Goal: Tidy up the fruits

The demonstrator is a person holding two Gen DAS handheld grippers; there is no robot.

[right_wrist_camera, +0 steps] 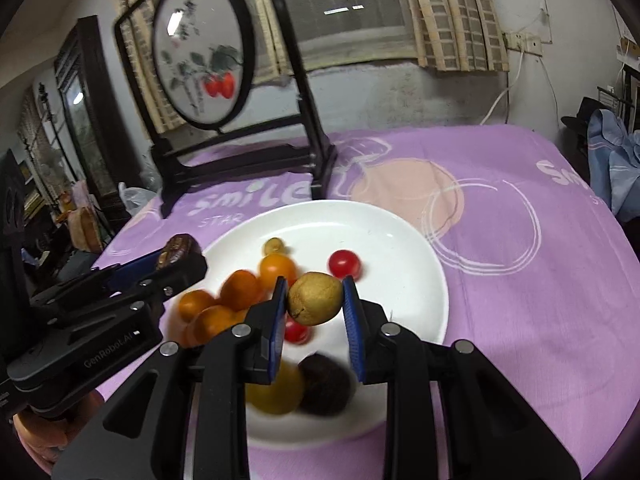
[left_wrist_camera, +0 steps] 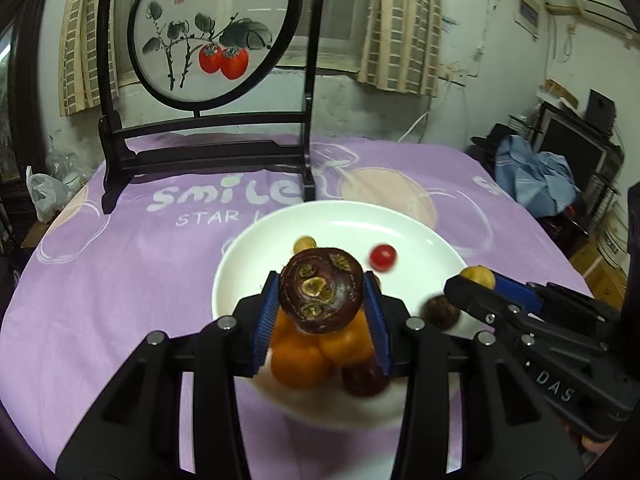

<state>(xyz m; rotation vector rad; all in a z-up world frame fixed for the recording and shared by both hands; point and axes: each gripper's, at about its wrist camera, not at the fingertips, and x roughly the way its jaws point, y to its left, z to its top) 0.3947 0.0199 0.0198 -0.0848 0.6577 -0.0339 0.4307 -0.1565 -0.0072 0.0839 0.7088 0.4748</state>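
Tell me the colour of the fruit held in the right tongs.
Yellowish tan, a dull yellow-brown fruit; it shows best in the right wrist view.

Purple tablecloth — bearing a white plate and framed-painting stand.

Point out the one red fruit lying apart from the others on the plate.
The red cherry tomato alone toward the white plate's far right; the other red one lies beside the orange pile.

Surface draped in purple cloth printed "smile". At its far edge, a black wooden stand holds a round painted persimmon screen. Behind: checked curtains over a window, scuffed white wall. Dim indoor light.
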